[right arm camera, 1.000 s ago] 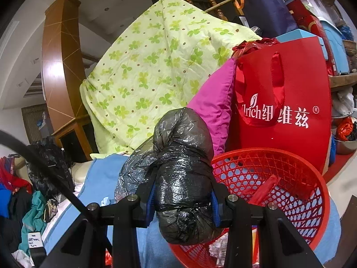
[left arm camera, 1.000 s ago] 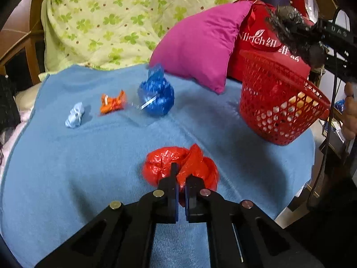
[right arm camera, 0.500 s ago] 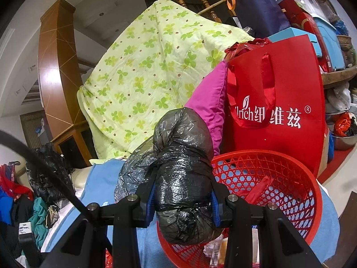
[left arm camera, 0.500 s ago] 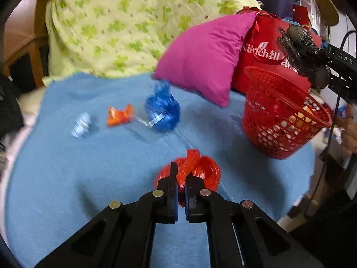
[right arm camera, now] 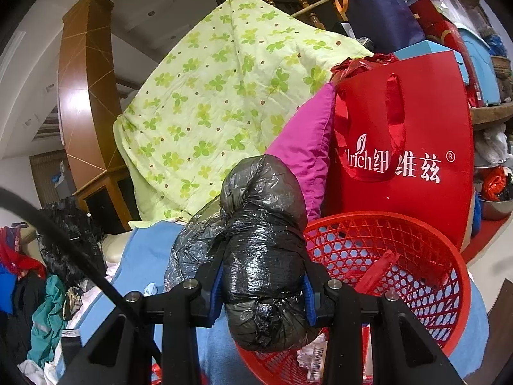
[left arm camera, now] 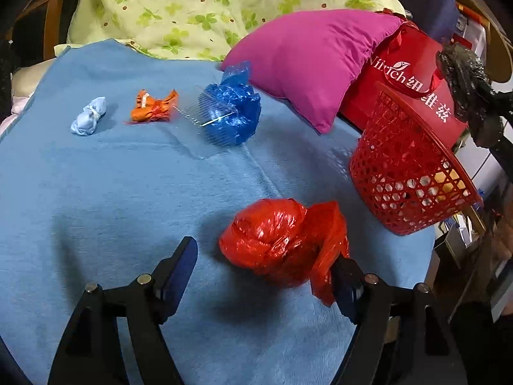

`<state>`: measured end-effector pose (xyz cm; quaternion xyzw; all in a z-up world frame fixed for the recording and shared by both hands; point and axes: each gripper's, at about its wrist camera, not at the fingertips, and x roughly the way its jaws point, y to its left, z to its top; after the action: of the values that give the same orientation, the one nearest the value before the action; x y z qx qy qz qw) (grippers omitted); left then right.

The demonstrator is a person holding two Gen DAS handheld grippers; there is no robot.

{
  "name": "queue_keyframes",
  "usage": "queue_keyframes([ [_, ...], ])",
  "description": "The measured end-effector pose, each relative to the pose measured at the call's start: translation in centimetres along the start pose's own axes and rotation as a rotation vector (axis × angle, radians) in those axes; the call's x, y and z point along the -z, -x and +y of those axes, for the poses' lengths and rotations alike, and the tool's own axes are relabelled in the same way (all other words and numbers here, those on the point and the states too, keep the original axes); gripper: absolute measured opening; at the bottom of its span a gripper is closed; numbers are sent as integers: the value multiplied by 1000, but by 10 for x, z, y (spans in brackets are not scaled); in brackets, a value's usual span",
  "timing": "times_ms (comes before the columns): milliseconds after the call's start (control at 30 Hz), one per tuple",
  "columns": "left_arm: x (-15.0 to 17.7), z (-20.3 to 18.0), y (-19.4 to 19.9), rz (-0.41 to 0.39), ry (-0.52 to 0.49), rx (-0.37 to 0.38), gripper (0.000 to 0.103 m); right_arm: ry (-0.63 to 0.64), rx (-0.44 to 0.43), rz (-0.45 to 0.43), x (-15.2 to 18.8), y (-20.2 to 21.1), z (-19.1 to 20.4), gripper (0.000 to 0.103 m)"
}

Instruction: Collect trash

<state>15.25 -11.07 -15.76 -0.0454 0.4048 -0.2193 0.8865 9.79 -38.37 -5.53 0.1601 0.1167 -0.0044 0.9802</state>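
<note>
A crumpled red plastic bag (left arm camera: 275,240) lies on the blue blanket (left arm camera: 112,192). My left gripper (left arm camera: 263,263) is opening around it; the bag sits between the fingers, close against the right one and apart from the left. My right gripper (right arm camera: 261,276) is shut on a wadded black plastic bag (right arm camera: 263,240) and holds it over the near rim of the red mesh basket (right arm camera: 433,256), which holds some trash. The left wrist view shows that basket (left arm camera: 410,173) at the blanket's right edge. Farther back lie a blue bag (left arm camera: 231,112), an orange wrapper (left arm camera: 154,109) and a pale blue wad (left arm camera: 89,118).
A magenta pillow (left arm camera: 314,64), a red tote bag (right arm camera: 410,160) and a green clover quilt (left arm camera: 208,3) stand behind the blanket. A clear plastic comb (left arm camera: 195,112) leans on the blue bag. The blanket drops off just right of the basket. Clothes are piled at the left (right arm camera: 48,272).
My left gripper went from shut to open and came lower and closer, so the red bag now sits between its fingers. The right gripper kept still with the black bag.
</note>
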Motion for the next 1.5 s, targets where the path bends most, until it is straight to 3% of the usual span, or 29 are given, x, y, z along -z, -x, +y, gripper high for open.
queue_keyframes([
  [67,0,-5,-1,-21,-13,17,58,4,2,0,0,0,-1,41],
  [333,-7,-23,8,-69,-88,-10,43,-2,2,-12,0,4,-2,41],
  [400,-10,-30,12,-80,-114,-18,34,-6,3,-19,1,7,-3,41],
  [433,-11,-32,15,-84,-126,-23,25,-9,4,-20,2,8,-4,41],
  [467,-12,-35,17,-87,-133,-25,24,-14,6,-23,3,11,-4,41],
  [900,-49,-63,56,-191,-184,-14,24,-73,37,-68,-1,36,-26,41],
  [1100,-90,-100,79,-281,-233,43,24,-129,45,-74,-6,42,-45,41],
  [1300,-117,-148,71,-296,-277,98,28,-202,54,-19,-7,37,-68,45],
  [1400,-120,-167,56,-275,-302,98,60,-254,73,0,-7,36,-80,68],
  [1433,-120,-171,54,-271,-307,99,73,-274,76,1,-7,36,-85,72],
  [1500,-118,-179,47,-266,-322,87,75,-308,85,3,-7,37,-94,72],
])
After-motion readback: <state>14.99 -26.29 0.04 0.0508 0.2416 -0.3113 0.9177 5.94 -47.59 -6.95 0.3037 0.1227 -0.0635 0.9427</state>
